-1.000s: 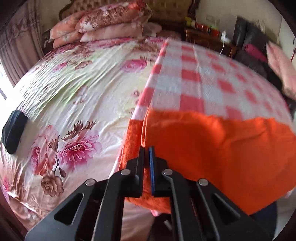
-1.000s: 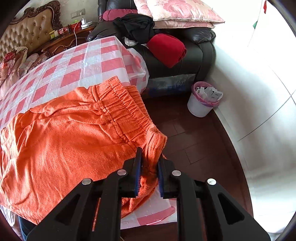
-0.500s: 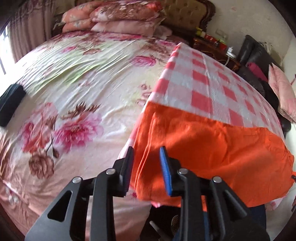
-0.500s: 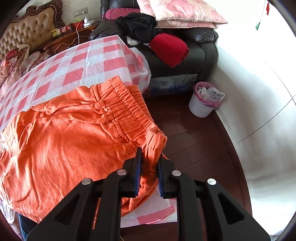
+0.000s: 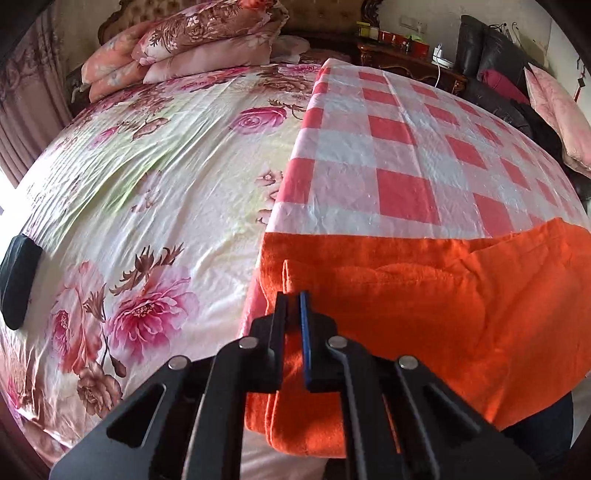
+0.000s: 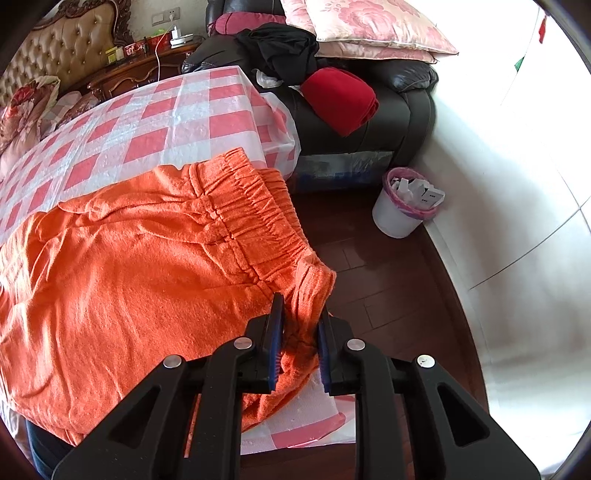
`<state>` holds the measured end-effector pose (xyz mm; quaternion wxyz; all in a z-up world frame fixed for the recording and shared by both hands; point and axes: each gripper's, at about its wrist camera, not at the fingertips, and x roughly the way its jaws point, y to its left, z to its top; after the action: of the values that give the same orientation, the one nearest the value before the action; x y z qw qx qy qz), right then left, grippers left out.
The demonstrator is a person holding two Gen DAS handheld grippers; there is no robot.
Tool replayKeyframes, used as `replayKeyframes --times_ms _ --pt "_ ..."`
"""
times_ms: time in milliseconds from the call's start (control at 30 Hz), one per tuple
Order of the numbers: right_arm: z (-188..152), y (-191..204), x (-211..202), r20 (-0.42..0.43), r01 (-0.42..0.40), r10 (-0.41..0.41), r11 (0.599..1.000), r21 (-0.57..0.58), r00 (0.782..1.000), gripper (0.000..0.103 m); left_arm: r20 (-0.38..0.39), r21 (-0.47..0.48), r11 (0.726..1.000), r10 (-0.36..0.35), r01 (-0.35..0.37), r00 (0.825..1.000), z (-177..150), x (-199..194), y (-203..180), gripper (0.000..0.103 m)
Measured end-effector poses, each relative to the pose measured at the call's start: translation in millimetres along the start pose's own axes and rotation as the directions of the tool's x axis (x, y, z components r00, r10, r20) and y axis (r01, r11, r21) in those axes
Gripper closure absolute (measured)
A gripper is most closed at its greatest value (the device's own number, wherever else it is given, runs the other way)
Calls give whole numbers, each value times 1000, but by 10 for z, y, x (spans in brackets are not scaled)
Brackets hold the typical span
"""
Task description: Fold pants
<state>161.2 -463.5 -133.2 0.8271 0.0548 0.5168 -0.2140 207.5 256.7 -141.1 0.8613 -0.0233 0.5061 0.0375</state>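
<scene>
Orange pants spread flat over the near edge of a bench draped in a red-and-white checked cloth; hem end toward the left side, elastic waistband toward the right, near edge hanging over the bench rim.

Left gripper at the hem corner, fingers pinched together on a fold of orange fabric, only a thin sliver of cloth showing between the blue pads; doubled layer of pant leg lying just beyond the tips.

Right gripper at the near corner of the waistband, fingers clamped on a thick bunch of gathered fabric, corner of the cloth lifted and standing up between the pads.

Just beside the bench on the left, a bed with a floral sheet, stacked pillows at its head, a dark object at its far left edge.

Beyond the bench on the right, a black leather sofa carrying a red folded garment, a dark garment and pink cushions; on the dark wooden floor near the sofa, a white waste bin with a pink liner.
</scene>
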Motion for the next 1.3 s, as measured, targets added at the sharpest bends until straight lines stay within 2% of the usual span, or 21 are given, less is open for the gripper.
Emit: replayKeyframes --times_ms 167,200,300,367,467,633,667,767,867,933,1067,1100,1133,1167,1200,1233,1300 --pt "-7 67 -115 14 -16 16 1000 -19 1000 85 85 -37 999 2 1 996 133 -272 118 97" --pt "-15 87 -100 7 -16 16 1000 -24 1000 85 75 -55 998 8 -3 997 167 -206 154 97" --pt "-44 147 -74 7 9 -9 999 -42 1000 84 8 -31 999 23 -22 1000 160 85 134 97" --pt "-56 147 -82 10 6 -6 999 -39 1000 84 18 -34 999 16 -16 1000 121 121 123 93" --pt "-63 132 -56 3 5 -5 999 -43 1000 84 46 -57 997 -49 52 998 66 85 164 92" --pt "-43 165 -59 3 16 -16 999 -49 1000 83 34 -29 998 -46 47 998 20 100 143 92" --pt "-45 173 -57 4 20 -20 999 -49 1000 83 37 -22 999 -38 39 999 19 95 138 97" --pt "-48 184 -63 5 21 -20 998 -51 1000 82 71 -23 1000 -8 10 997 46 -27 149 98" --pt "-60 188 -82 2 21 -21 998 -60 1000 82 146 0 1000 4 -4 989 152 -322 94 98" --pt "-57 199 -74 0 28 -28 998 -64 1000 82 164 19 999 47 -51 985 240 -329 77 98" --pt "-59 242 -106 -4 15 -16 998 -59 1000 81 20 -52 999 -1 2 1000 294 229 271 98" --pt "-72 260 -123 -3 9 -10 998 -66 1000 81 38 -71 997 -2 5 999 273 240 300 93" --pt "-88 270 -128 -4 12 -12 997 -72 1000 79 36 -100 995 -9 12 999 270 226 349 79" --pt "-106 270 -117 -9 13 -14 997 -77 1000 77 37 -140 990 -29 34 999 251 196 406 52" --pt "-115 267 -103 -11 16 -17 997 -78 1000 75 63 -188 978 -75 86 995 225 140 492 42" --pt "-124 262 -89 -13 20 -22 997 -79 1000 74 75 -205 973 -93 107 993 211 120 541 40" --pt "-119 248 -68 -18 21 -22 997 -74 1000 73 56 -230 965 -119 129 991 188 164 619 42"
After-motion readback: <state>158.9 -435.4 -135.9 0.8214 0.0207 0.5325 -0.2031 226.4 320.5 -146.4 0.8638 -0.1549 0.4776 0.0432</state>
